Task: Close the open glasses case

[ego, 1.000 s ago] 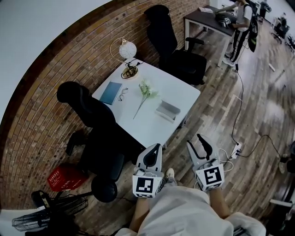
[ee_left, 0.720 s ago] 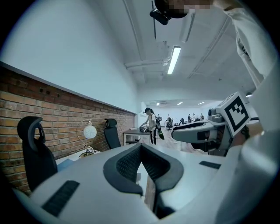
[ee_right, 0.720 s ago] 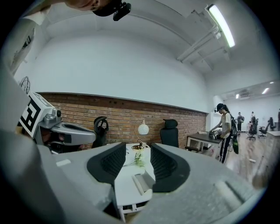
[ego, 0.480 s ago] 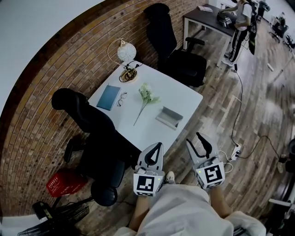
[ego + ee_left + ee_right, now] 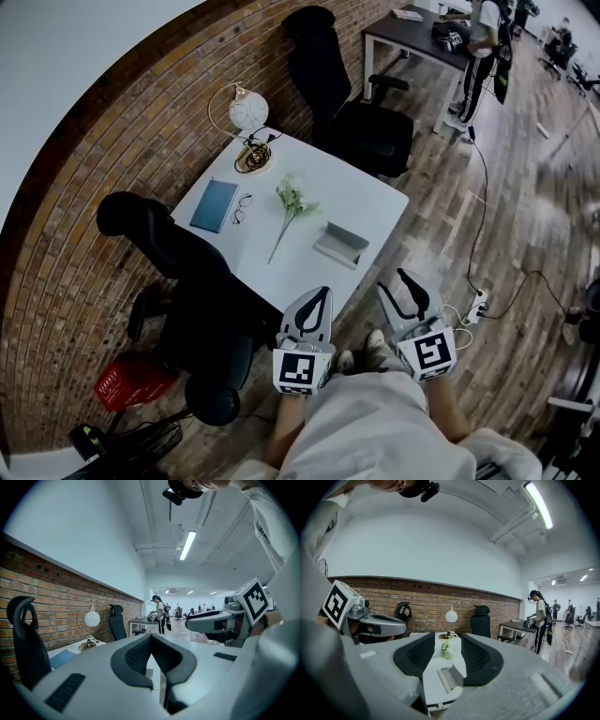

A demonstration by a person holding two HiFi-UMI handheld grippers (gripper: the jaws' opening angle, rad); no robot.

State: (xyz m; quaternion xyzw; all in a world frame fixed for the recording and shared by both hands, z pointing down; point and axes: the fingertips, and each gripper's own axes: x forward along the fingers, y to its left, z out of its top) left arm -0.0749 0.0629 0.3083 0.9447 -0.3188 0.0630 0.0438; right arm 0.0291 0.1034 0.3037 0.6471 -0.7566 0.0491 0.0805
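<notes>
step: approach, tabletop (image 5: 375, 202) not yet reached | glasses case (image 5: 339, 244) seen open near tabletop's near edge, well apart from both tools | left hand-held gripper (image 5: 320, 296): jaws together, empty | right hand-held gripper (image 5: 403, 281): jaws apart, empty | advice: base to be steadied, lid pressed down squarely

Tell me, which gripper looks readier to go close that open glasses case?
Right, probably. The right gripper has its jaws apart, with the glasses case framed between them. The left gripper is shut. Both hang short of the table.
</notes>
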